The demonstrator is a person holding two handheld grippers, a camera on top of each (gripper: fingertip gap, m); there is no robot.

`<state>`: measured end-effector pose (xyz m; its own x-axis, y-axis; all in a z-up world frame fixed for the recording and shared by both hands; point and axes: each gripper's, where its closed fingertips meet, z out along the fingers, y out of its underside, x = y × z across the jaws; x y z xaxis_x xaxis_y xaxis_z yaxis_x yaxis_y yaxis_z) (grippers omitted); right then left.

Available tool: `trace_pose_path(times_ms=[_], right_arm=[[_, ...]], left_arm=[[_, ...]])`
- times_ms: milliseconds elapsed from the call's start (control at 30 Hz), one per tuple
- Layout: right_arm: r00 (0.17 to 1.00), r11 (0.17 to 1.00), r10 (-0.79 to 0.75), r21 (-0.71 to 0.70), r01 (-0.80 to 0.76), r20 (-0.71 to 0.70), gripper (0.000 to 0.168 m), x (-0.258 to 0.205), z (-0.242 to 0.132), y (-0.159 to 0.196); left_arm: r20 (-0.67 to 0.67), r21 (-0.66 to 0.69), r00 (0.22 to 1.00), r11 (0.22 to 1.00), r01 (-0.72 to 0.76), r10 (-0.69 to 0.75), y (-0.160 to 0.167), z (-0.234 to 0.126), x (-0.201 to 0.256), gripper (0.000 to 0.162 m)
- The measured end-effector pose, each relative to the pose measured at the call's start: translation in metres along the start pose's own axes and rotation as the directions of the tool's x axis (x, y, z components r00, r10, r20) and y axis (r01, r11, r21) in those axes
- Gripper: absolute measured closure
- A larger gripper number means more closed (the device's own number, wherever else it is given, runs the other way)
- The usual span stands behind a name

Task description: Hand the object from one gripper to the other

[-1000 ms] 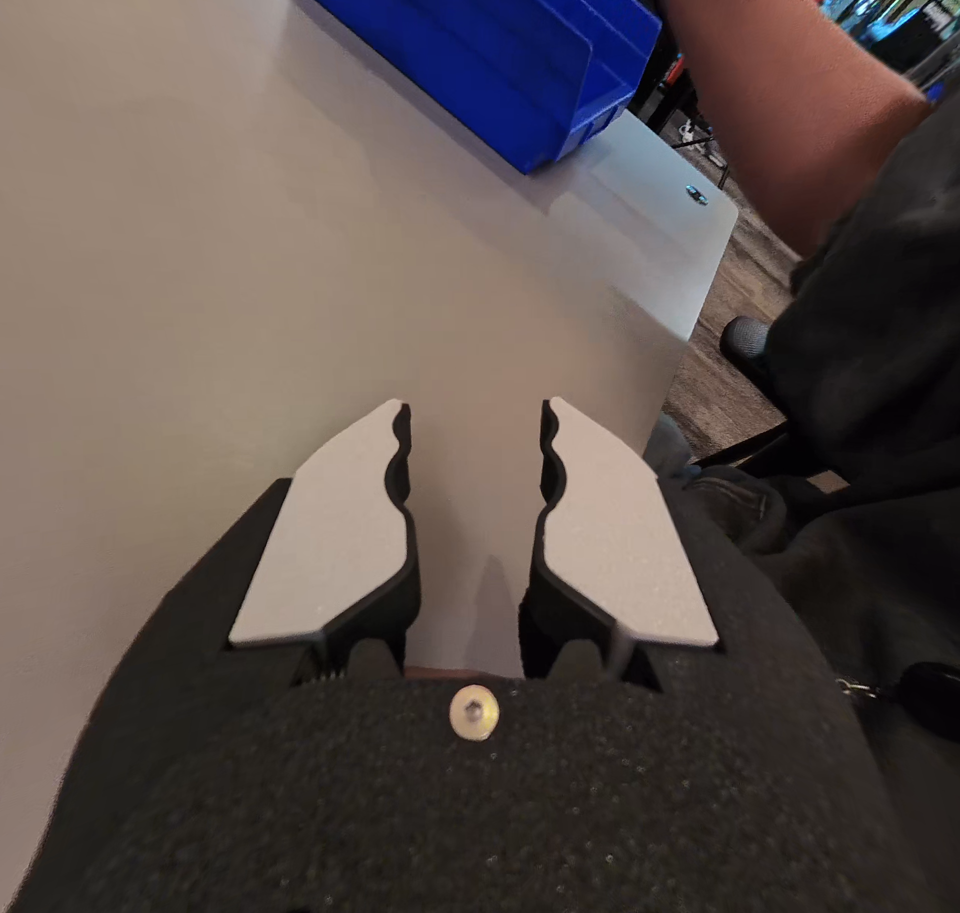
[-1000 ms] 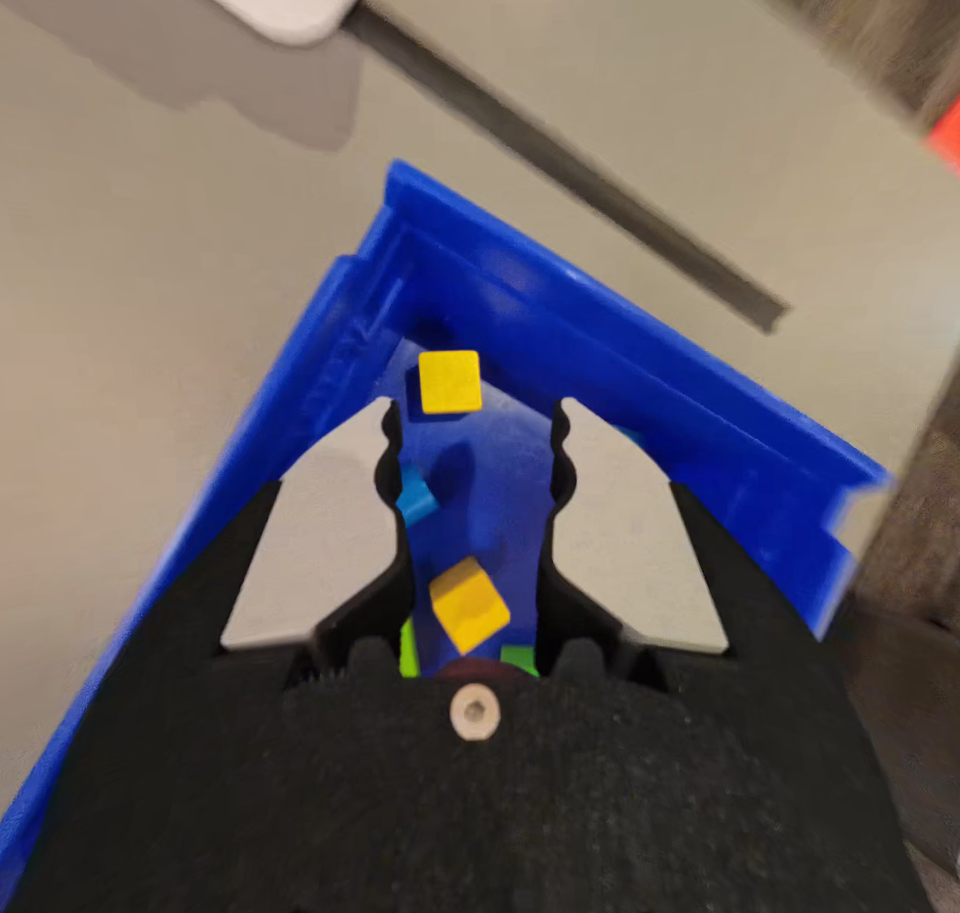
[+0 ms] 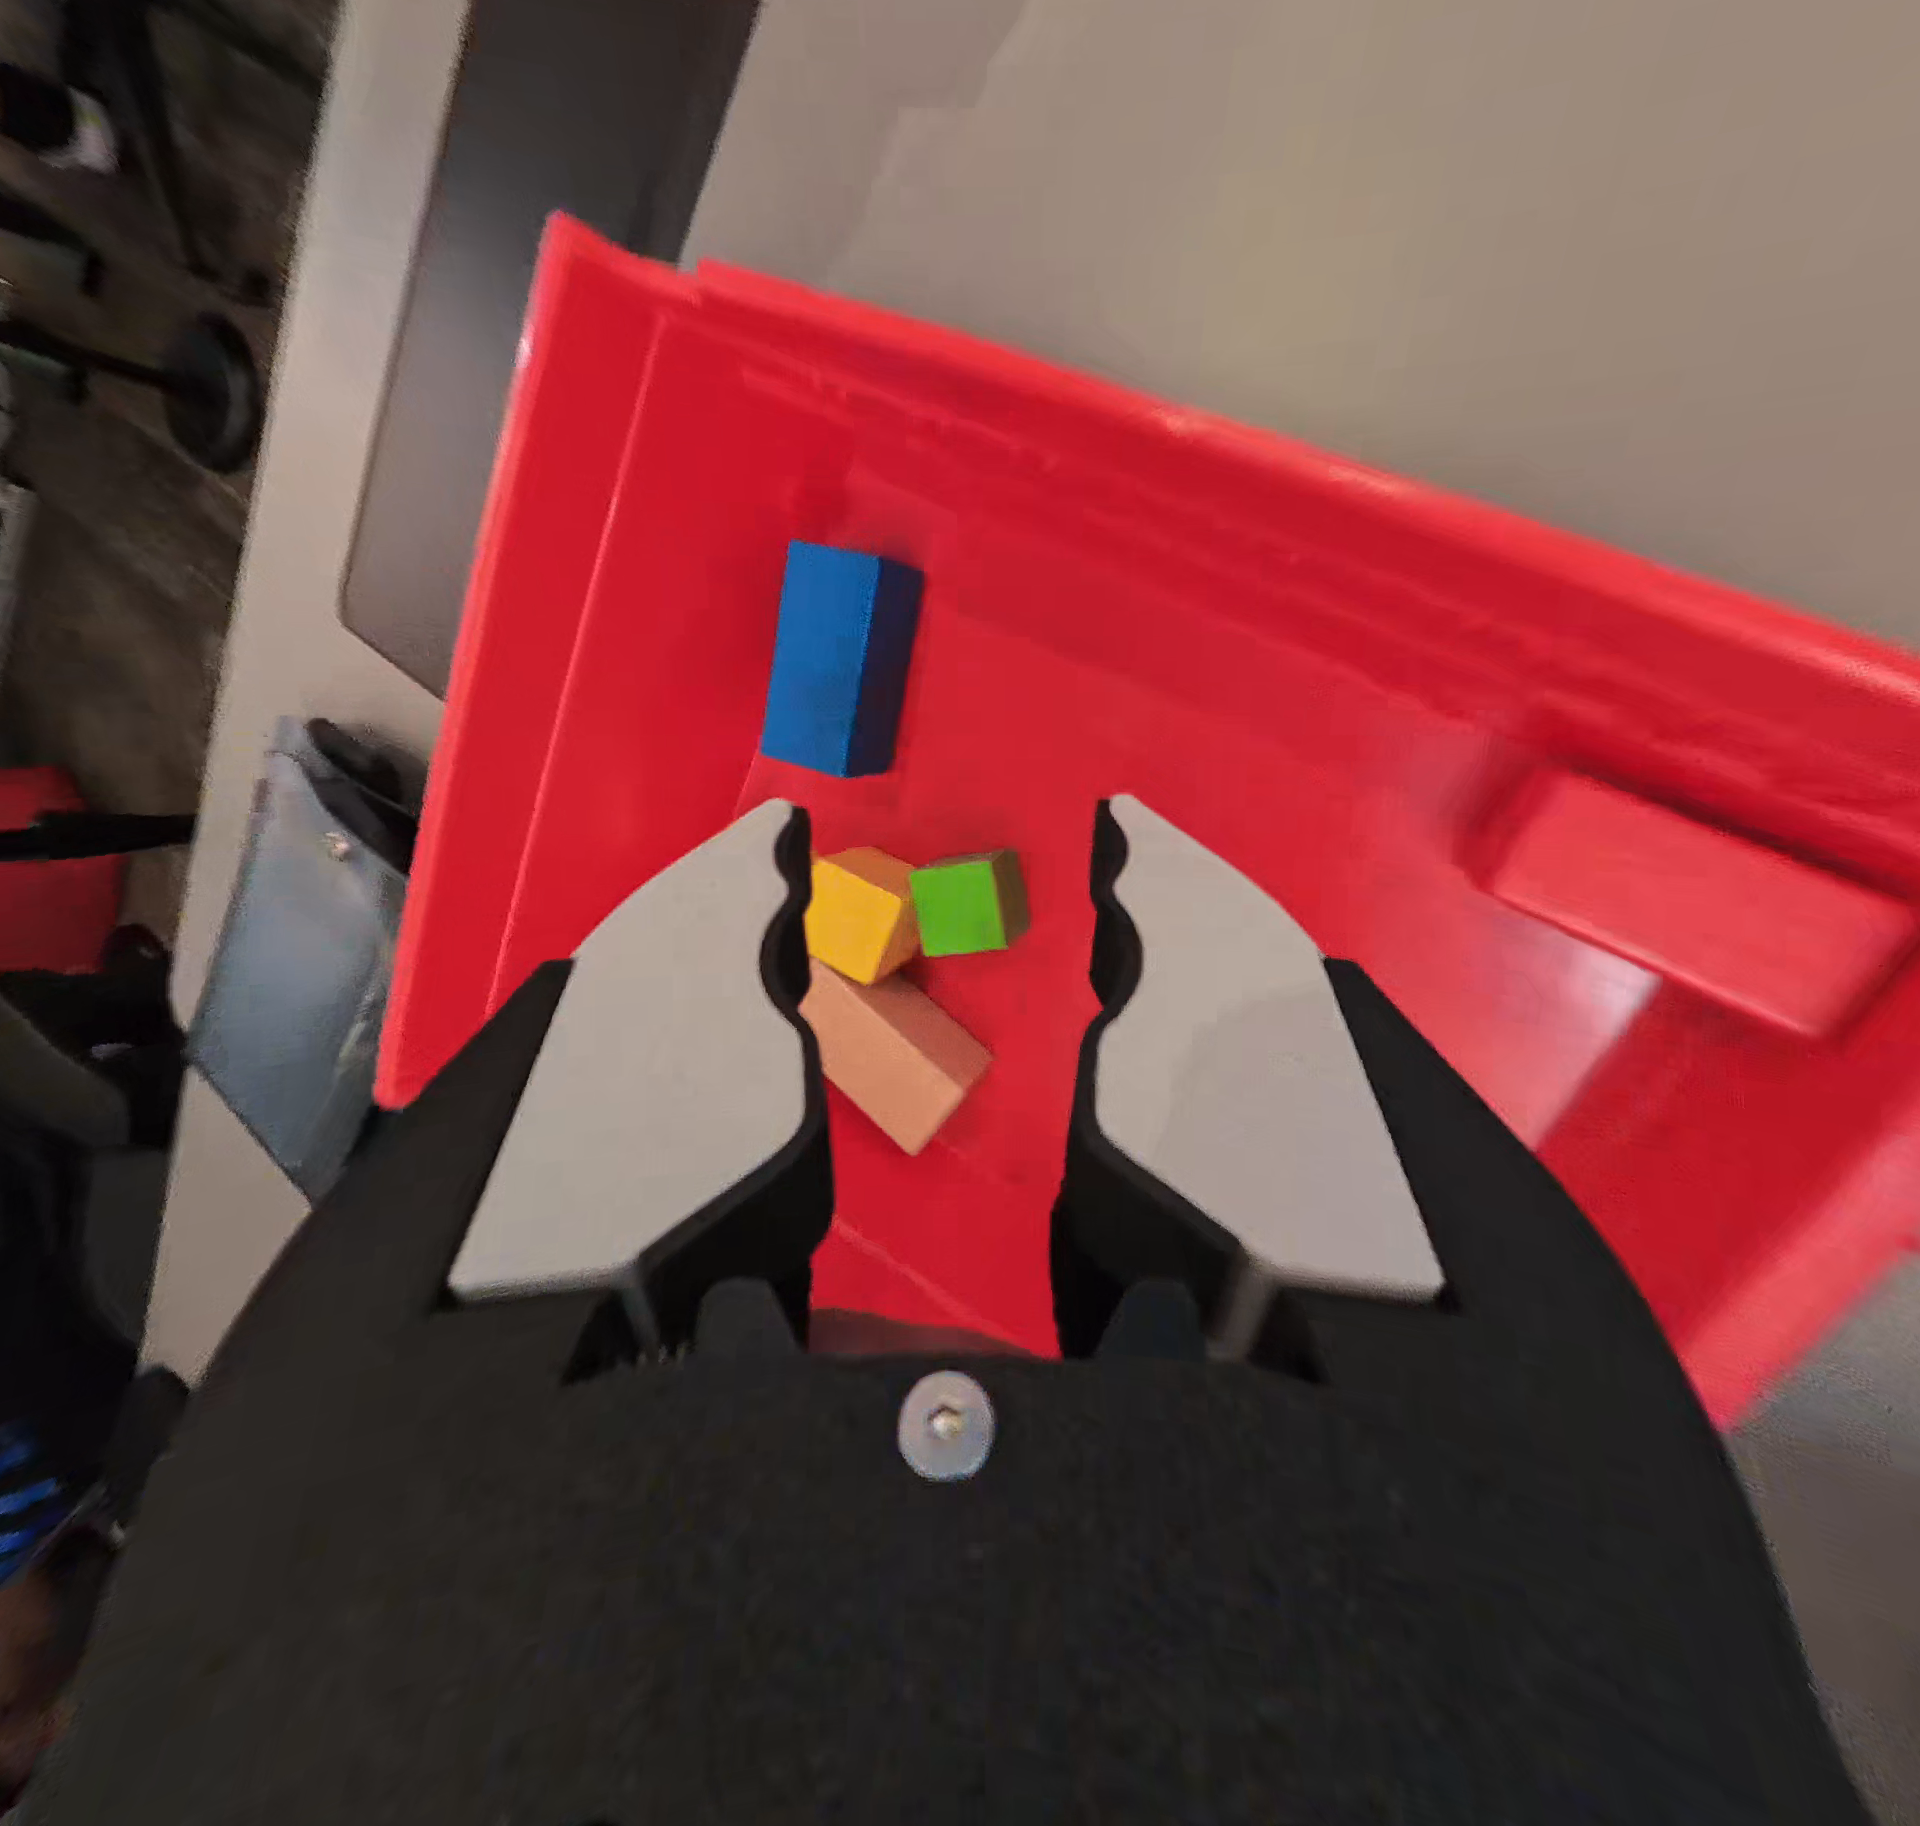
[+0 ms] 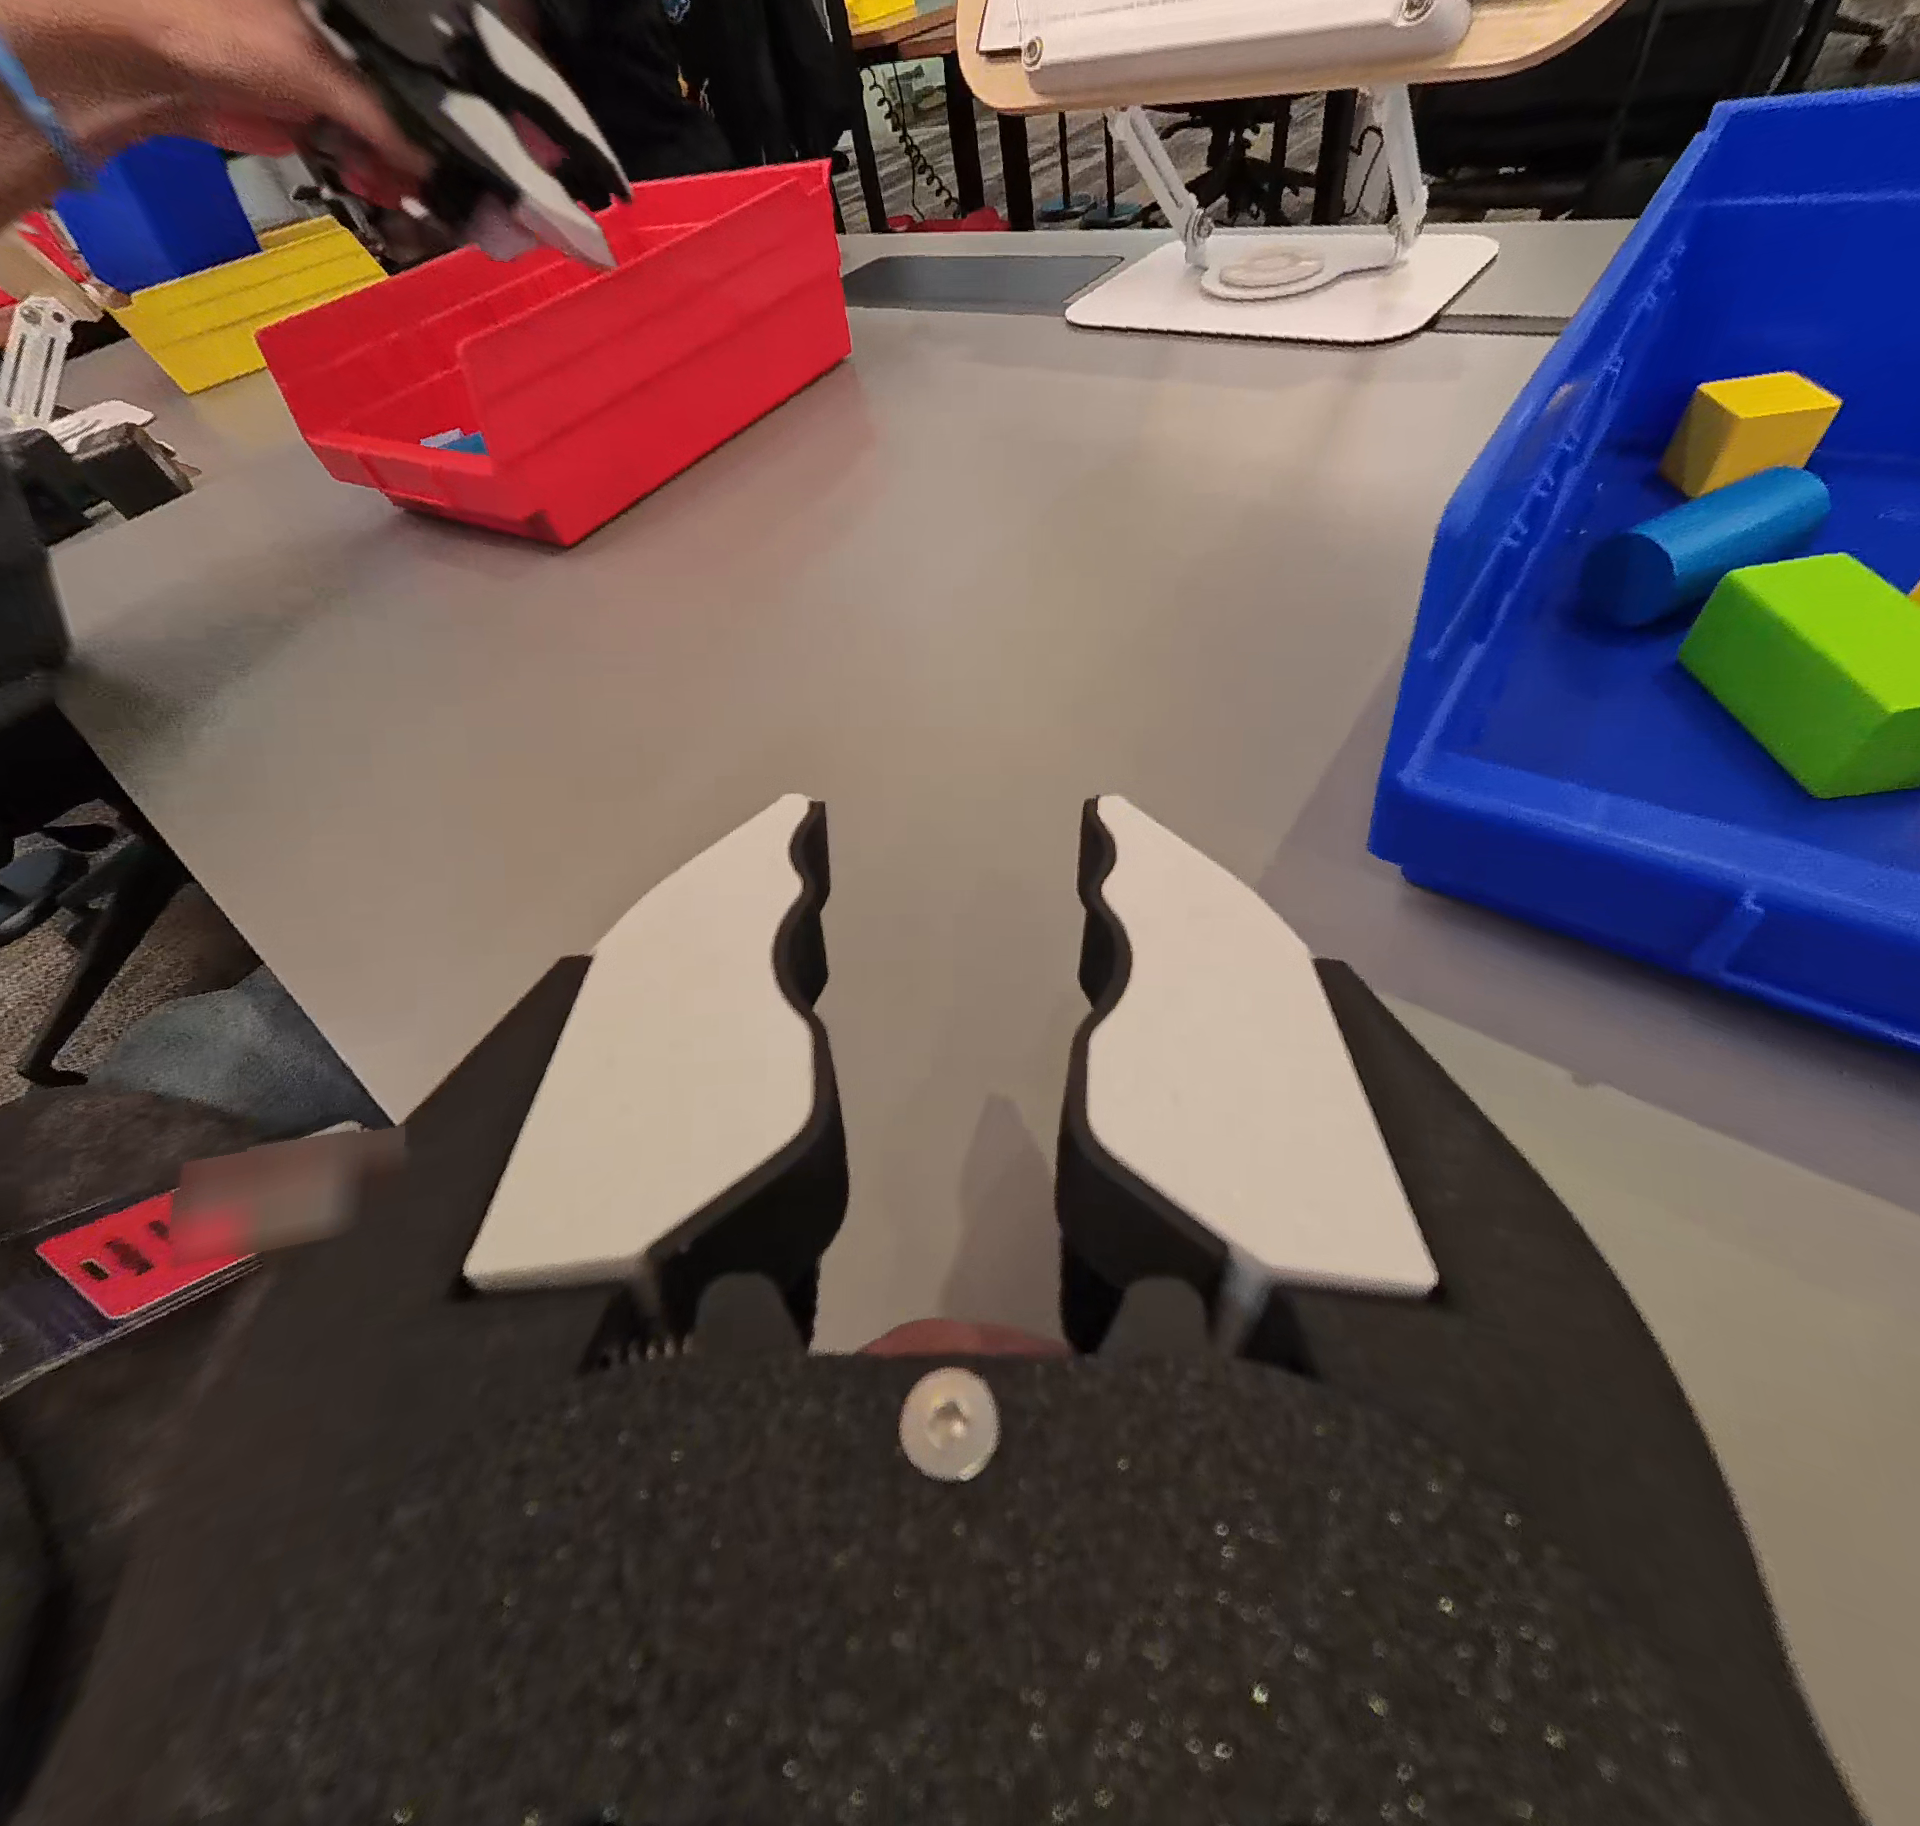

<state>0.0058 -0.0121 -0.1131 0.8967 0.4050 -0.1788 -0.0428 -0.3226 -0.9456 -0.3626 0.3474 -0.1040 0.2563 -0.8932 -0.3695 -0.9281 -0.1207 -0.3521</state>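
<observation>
The fingers (image 3: 665, 1028) of the left gripper (image 3: 945, 820) are spread apart and empty above the red bin (image 3: 1299, 571), where a yellow cube (image 3: 857, 919), green cube (image 3: 961, 906), tan block (image 3: 899, 1059) and blue block (image 3: 836, 654) lie. The right gripper (image 4: 951, 810) is held open and empty over the counter (image 4: 935, 571). Because the cubes touch, two could be pinched together, or one knocked aside.

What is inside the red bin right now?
The red bin holds a blue block, a yellow cube, a green cube and a tan block. The open left gripper hides part of its floor.
</observation>
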Motion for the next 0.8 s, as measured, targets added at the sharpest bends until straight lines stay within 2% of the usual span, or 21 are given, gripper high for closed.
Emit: trace_pose_path(times_ms=[100,300,400,500,600,700,800], right_arm=[[1.0,1.0,0.024,0.009,-0.024,0.007,0.122,0.002,0.001,0.002],[0.995,0.996,0.091,0.007,-0.091,0.046,0.121,0.007,0.007,0.003],[0.992,0.994,0.11,-0.01,-0.11,0.063,0.121,0.005,0.01,0.004],[0.992,0.995,0.103,0.002,-0.103,0.073,0.122,0.002,0.012,0.0],[0.994,0.997,0.08,-0.011,-0.079,0.075,0.122,-0.001,0.014,0.001],[0.993,0.997,0.074,-0.014,-0.073,0.09,0.122,-0.007,0.014,0.001],[0.991,0.998,0.068,-0.02,-0.066,0.111,0.122,-0.014,0.012,0.002]], left_arm=[[-0.074,-0.1,0.997,0.995,0.027,-0.035,0.009,0.041,-0.02,0.109],[-0.129,-0.22,0.991,0.973,-0.064,0.036,0.022,0.09,-0.033,0.11],[-0.15,-0.241,0.988,0.968,-0.068,0.032,0.026,0.101,-0.029,0.125],[-0.168,-0.232,0.986,0.972,-0.045,0.005,0.024,0.097,-0.023,0.126],[-0.16,-0.161,0.987,0.987,-0.022,-0.004,0.018,0.08,-0.016,0.127],[-0.151,-0.012,0.987,0.999,0.046,-0.047,0.005,0.047,-0.007,0.127],[-0.176,0.19,0.976,0.968,0.164,-0.131,-0.013,0.001,0.011,0.127]])
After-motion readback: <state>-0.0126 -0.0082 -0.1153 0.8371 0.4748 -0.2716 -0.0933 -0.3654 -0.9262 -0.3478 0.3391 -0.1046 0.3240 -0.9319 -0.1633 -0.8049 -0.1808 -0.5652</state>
